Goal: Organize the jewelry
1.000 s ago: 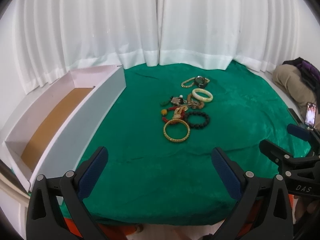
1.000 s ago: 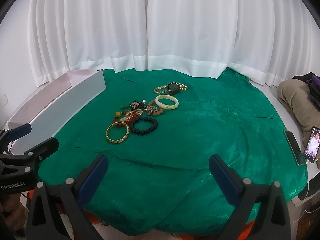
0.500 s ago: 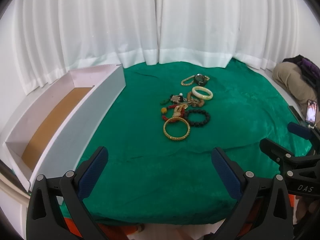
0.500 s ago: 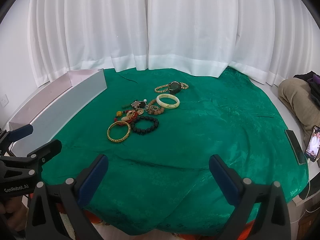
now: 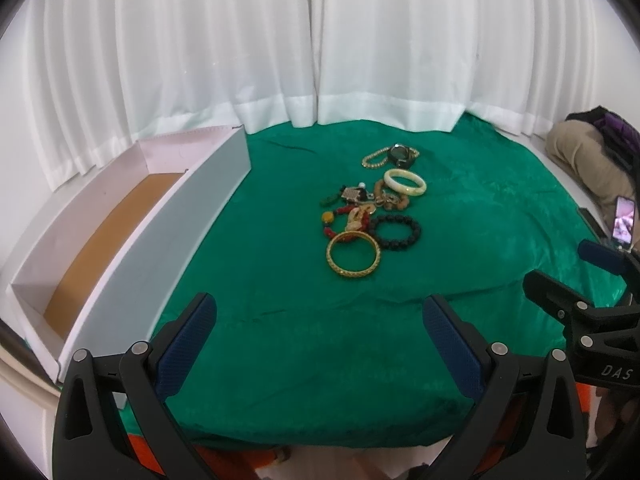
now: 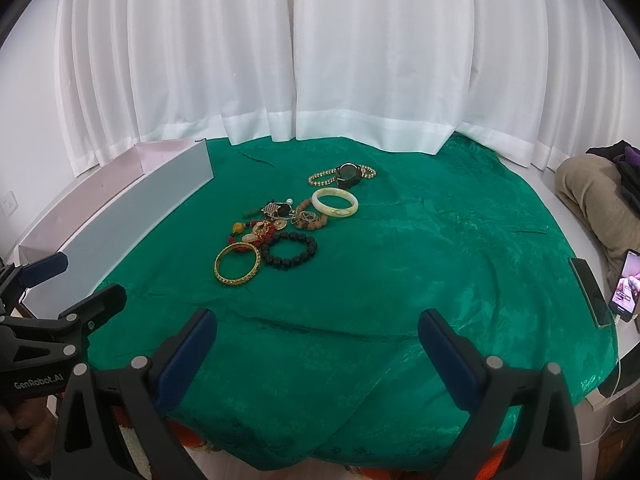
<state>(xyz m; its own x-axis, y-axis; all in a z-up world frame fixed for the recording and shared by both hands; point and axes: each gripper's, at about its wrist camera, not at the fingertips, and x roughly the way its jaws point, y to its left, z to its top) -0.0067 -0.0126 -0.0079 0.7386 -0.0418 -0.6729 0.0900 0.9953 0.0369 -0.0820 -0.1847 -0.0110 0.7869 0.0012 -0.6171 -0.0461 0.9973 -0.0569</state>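
Observation:
A pile of jewelry lies mid-table on a green cloth [image 5: 280,300]: a gold bangle [image 5: 353,258] [image 6: 237,265], a black bead bracelet [image 5: 395,232] [image 6: 292,249], a pale jade bangle [image 5: 405,182] [image 6: 334,203], a dark watch on a gold bead band [image 5: 399,154] [image 6: 347,173], and small tangled red and brown pieces [image 5: 352,216]. A long white box with a brown floor [image 5: 108,240] stands open at the left. My left gripper [image 5: 318,320] and right gripper [image 6: 316,334] are both open and empty, near the table's front edge, well short of the jewelry.
White curtains [image 5: 320,60] hang behind the table. A lit phone [image 6: 626,288] and a dark flat device [image 6: 592,292] sit at the right edge. Clothes [image 6: 592,184] lie at the far right.
Both grippers have drifted slightly; the jewelry sits a little nearer in both views. Nothing was taken hold of or moved.

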